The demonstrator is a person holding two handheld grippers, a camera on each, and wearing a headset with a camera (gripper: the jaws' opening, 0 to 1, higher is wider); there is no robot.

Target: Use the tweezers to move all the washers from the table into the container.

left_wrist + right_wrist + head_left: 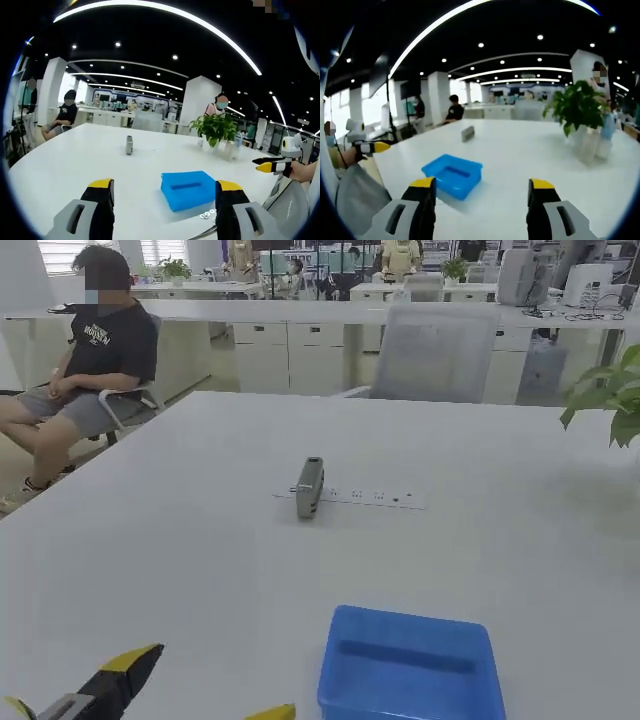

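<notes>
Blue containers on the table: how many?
1. The blue container sits on the white table near the person's edge, on the near side of the grey block at the socket strip. Its near end is cut off by the frame.

A: table (200,550) finish?
B: White, smooth, matt. container (400,620) is blue plastic with a slight sheen.
A: washers (205,216)?
B: Bright metal. left gripper (165,184) jaws look like matt black plastic with yellow tips.

table (180,540) mostly open | obstacles: container (410,665) near, adapter (309,487) mid-table
</notes>
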